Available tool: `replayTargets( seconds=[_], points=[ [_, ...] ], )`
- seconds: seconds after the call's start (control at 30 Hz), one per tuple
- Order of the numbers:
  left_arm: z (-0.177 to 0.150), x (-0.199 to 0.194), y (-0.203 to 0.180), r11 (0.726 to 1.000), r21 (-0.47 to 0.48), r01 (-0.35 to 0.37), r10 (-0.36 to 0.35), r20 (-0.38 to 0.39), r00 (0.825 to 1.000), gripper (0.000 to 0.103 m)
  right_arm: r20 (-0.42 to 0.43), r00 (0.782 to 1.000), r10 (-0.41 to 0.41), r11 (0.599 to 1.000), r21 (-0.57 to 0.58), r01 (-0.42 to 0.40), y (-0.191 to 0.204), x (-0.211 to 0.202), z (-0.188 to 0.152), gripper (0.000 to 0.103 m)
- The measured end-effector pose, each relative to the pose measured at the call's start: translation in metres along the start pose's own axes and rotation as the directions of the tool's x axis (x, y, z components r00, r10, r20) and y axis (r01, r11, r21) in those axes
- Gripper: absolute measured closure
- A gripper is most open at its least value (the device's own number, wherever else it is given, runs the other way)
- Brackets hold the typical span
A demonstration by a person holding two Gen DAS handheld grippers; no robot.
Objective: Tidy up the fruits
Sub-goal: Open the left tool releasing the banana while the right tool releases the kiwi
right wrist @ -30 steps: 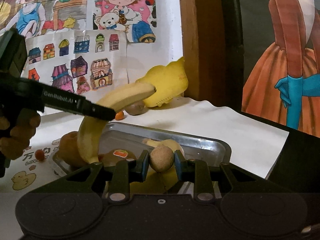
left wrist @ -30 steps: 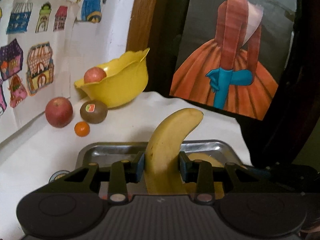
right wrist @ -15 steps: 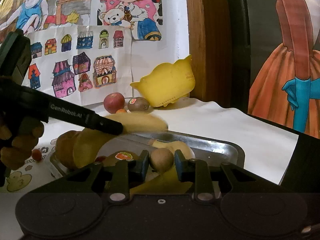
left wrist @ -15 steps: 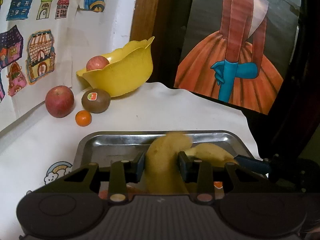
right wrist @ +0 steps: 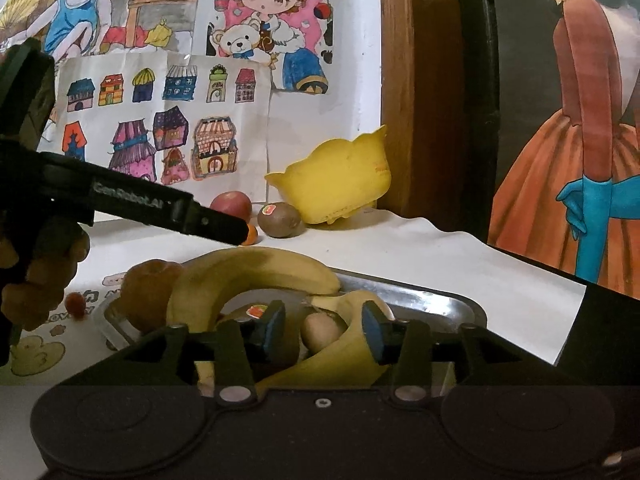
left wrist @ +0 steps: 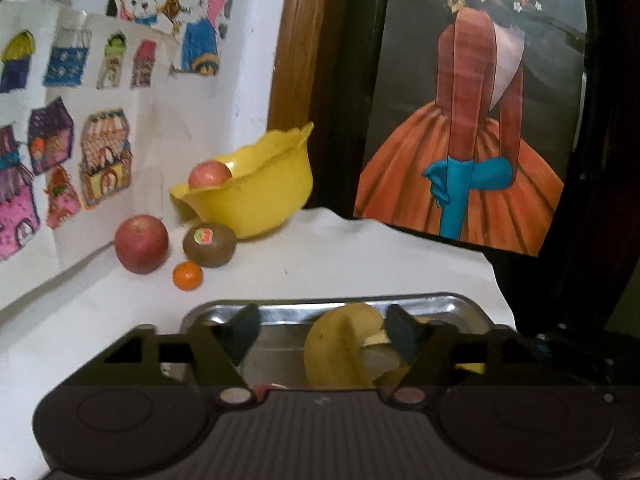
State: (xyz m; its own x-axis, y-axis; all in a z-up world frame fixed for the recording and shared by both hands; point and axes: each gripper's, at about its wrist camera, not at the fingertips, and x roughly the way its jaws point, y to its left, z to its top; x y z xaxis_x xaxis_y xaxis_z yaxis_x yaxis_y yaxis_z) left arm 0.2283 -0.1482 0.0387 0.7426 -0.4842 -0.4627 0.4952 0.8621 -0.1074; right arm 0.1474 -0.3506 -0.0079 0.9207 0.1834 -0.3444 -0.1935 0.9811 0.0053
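Both handheld grippers have a matte black plastic body with a ribbed centre panel flanked by two shallow round discs. The left gripper and the right gripper each carry black triangular cut-out linkages, two round silver pivot screws and dark blue finger pads. White lettering reading GenRobot.AI runs along the left gripper's side.
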Motion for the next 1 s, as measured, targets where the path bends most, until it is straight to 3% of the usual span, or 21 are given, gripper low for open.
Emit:
replayTargets(
  seconds=[0.17, 0.43, 0.77, 1.0],
  points=[
    [0.002, -0.024, 0.008, 1.000, -0.011, -0.010, 0.011, 0.063, 0.998, 0.004, 0.033, 0.999, -0.006, 1.000, -0.028, 0.007, 0.016, -0.016, 0.003, 0.031],
    [0.001, -0.073, 0.028, 0.998, -0.030, -0.053, 0.056, 0.136, 0.989, 0.000, 0.094, 0.996, 0.000, 0.997, -0.076, 0.007, 0.050, -0.048, 0.008, 0.005],
    [-0.024, -0.140, 0.076, 0.984, -0.092, -0.149, 0.161, 0.140, 0.977, 0.000, 0.154, 0.987, 0.032, 0.996, -0.082, -0.019, 0.102, -0.093, 0.013, 0.001],
    [-0.052, -0.170, 0.105, 0.974, -0.099, -0.202, 0.211, 0.086, 0.974, 0.000, 0.117, 0.992, 0.054, 0.996, -0.082, -0.044, 0.138, -0.109, 0.004, 0.001]
  ],
)
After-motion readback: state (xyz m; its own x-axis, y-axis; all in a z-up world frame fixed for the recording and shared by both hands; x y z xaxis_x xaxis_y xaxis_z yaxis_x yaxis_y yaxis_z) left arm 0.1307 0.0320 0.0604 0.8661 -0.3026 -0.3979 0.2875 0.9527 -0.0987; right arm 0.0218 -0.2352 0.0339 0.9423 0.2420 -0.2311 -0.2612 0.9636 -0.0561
